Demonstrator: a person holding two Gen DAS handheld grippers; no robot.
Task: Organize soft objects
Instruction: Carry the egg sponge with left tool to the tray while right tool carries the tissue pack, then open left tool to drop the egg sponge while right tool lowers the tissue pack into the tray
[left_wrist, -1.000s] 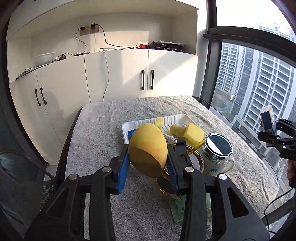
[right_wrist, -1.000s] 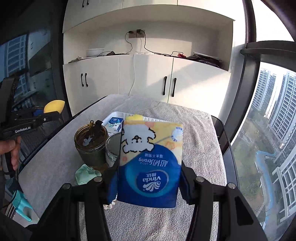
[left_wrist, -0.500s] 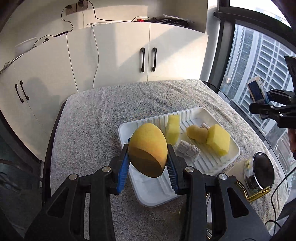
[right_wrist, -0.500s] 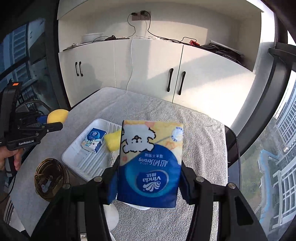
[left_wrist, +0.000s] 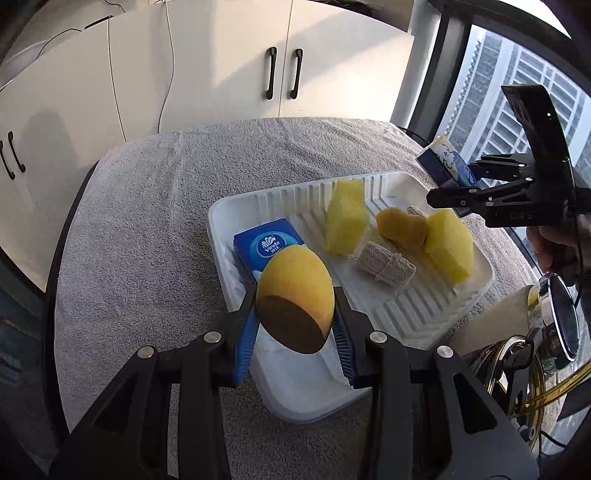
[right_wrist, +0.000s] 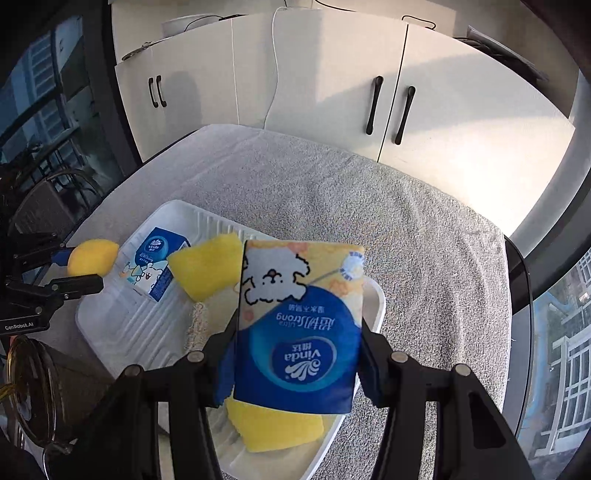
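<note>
My left tongs (left_wrist: 295, 325) pinch a round sponge (left_wrist: 294, 291) over the tray (left_wrist: 413, 314); my right tongs (right_wrist: 295, 354) clamp a tissue pack (right_wrist: 299, 321) above it; both seem light, squashy; I grip their middles gently.

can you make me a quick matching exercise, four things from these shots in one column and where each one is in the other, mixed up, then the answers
Things
1. round yellow sponge
2. large tissue pack
3. small blue tissue pack
4. knitted beige pad

Places
A. lying in the white tray, between the yellow foam pieces
B. clamped in the right gripper
C. lying in the tray at its left end, in the left wrist view
D. clamped in the left gripper

Pairs: 1-D, 2-B, 3-C, 4-A
</note>
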